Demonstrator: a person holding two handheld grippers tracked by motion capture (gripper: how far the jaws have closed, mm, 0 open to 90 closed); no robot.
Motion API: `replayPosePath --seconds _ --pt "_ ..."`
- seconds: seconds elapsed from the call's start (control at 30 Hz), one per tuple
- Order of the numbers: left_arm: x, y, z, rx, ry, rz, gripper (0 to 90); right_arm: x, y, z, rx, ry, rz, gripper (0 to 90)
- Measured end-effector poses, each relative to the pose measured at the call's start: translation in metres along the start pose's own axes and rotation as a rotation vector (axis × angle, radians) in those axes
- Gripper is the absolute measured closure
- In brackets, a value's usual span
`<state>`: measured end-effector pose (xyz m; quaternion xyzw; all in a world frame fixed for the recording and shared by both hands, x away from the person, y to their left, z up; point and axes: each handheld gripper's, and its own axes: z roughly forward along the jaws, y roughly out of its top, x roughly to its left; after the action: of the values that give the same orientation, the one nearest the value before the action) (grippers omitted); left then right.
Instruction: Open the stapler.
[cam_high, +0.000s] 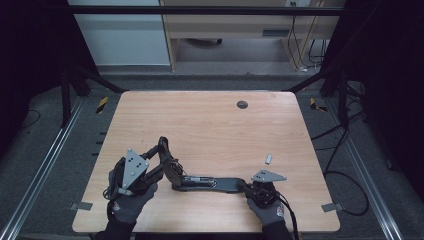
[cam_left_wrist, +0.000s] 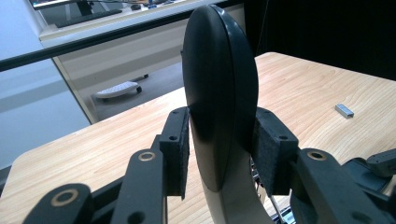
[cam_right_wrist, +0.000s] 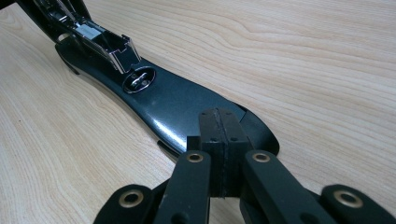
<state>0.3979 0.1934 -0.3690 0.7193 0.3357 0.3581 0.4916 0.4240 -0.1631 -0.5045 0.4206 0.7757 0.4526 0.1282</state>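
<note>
The stapler (cam_high: 200, 181) lies opened out near the front edge of the table (cam_high: 210, 120), its flat base stretched along the wood toward the person's right and its top arm (cam_high: 164, 150) swung up at the left end. The left gripper (cam_left_wrist: 219, 140) is clamped on that raised arm, a pad (cam_left_wrist: 180, 149) pressing on each side of the rounded black shell, which keeps the arm tipped back and the metal staple channel (cam_right_wrist: 100, 39) exposed. The right gripper (cam_right_wrist: 219, 140) has its jaws brought fully together, and their joined tips rest on the far end of the base (cam_right_wrist: 177, 105), seemingly pressing it down so the body does not lift or slide while the other hand pulls the arm open (a pinch would add little here, since the base is flat and broad). In the right gripper view the channel looks open at its front, just behind the round anvil plate (cam_right_wrist: 139, 80); whether any staples sit inside I cannot tell. A small strip of staples (cam_high: 268, 159) lies on the bare wood just beyond the right gripper, apart from the stapler, and it likely waits there to be loaded once the arm is held wide enough. A dark round cable hole (cam_high: 242, 104) sits well back on the table, clear of the work.
</note>
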Motion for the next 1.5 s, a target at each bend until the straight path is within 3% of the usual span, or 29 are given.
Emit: replayPosePath --seconds 0.67,0.73,0.9,1.2,1.5 --pt "0.011 -0.011 -0.008 -0.031 0.010 -0.066 58.8 0.000 0.000 0.000 -0.002 0.001 0.004 90.0" --pt "0.013 -0.012 -0.009 -0.024 0.026 -0.074 58.5 0.000 0.000 0.000 -0.002 0.001 0.003 90.0" --pt "0.027 -0.023 -0.016 -0.027 0.026 -0.129 57.8 0.000 0.000 0.000 -0.002 0.001 0.003 90.0" --pt "0.037 -0.032 -0.020 -0.038 0.026 -0.177 56.9 0.000 0.000 0.000 -0.002 0.001 0.004 90.0" --pt "0.041 -0.038 -0.021 -0.044 0.032 -0.188 56.2 0.000 0.001 0.001 -0.001 0.000 0.003 90.0"
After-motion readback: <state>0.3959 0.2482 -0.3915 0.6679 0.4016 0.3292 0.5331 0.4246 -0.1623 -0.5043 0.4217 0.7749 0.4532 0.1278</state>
